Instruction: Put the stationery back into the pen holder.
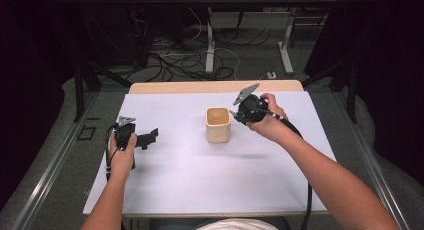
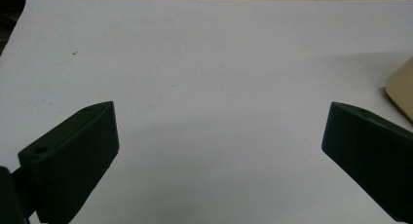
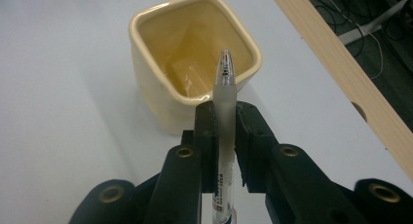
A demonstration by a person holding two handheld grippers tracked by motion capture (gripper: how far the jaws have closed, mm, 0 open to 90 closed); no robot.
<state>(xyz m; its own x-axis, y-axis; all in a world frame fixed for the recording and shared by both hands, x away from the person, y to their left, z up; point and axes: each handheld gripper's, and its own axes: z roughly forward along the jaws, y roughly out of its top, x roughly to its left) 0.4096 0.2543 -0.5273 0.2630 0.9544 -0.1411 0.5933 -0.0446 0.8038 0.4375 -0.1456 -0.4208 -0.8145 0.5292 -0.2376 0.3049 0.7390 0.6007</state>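
The right claw [image 3: 225, 136] is clenched on a pen [image 3: 225, 95], just beside the cup [image 3: 192, 53] on the desk [image 1: 175, 180]. The pen looks light, hard and slippery, so hold its middle. The left claw [image 2: 219, 146] is released.

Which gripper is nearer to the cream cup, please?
Right. The right gripper hangs just beside the cream cup, holding a pen; the left gripper sits open, well off.

White-covered table [image 1: 190, 190] with a pale wooden far edge [image 1: 215, 86]; grey floor [image 1: 250, 60] beyond, strewn with tangled cables [image 1: 175, 60]; white table legs [image 1: 286, 50]; dark, dim surroundings.
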